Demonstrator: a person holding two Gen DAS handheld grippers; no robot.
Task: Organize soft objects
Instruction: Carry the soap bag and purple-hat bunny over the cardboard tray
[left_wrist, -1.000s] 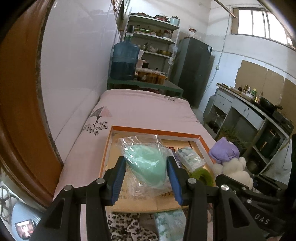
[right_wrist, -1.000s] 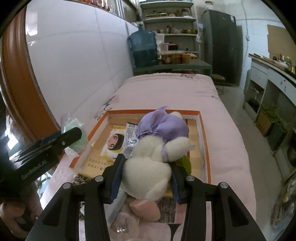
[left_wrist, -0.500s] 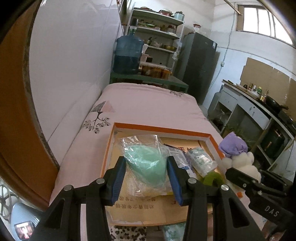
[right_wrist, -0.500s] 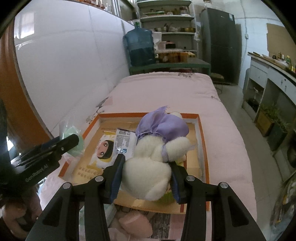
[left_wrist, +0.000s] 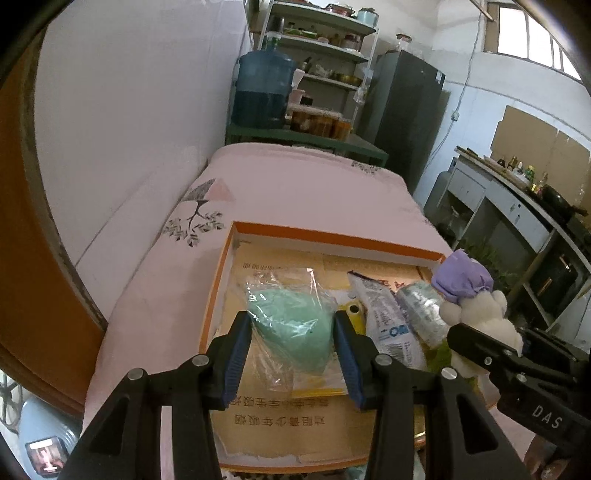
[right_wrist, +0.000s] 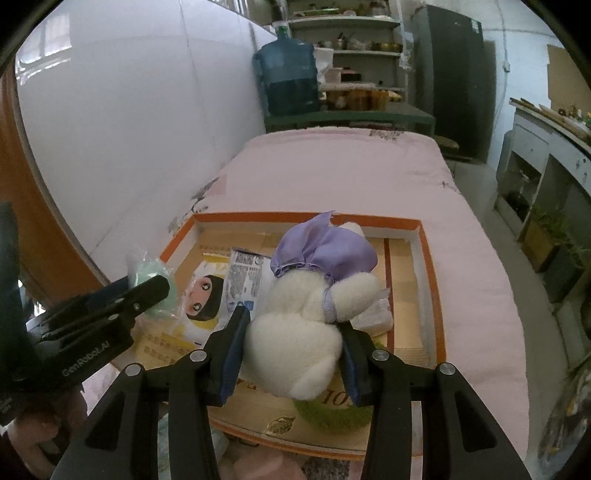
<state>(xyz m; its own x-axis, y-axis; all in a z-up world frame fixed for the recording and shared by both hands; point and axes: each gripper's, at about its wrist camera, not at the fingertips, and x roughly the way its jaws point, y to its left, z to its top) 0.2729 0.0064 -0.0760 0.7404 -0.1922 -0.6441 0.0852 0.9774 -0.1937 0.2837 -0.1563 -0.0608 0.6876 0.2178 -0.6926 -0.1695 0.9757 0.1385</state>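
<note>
A mint-green soft thing in a clear plastic bag sits between the blue pads of my left gripper, which is shut on it, above the left half of the orange-rimmed box. My right gripper is shut on a white plush toy with a purple cap, held over the same box. The plush and the right gripper show at the right edge of the left wrist view. The bagged green thing and the left gripper show at the left of the right wrist view.
The box lies on a pink bed against a white wall. Inside it are tissue packets, a printed pack with a cartoon face and a green fuzzy item. Shelves and a blue water jug stand beyond.
Both grippers have moved forward and down over the box with their loads; the box now fills more of each view. The grips look unchanged.
</note>
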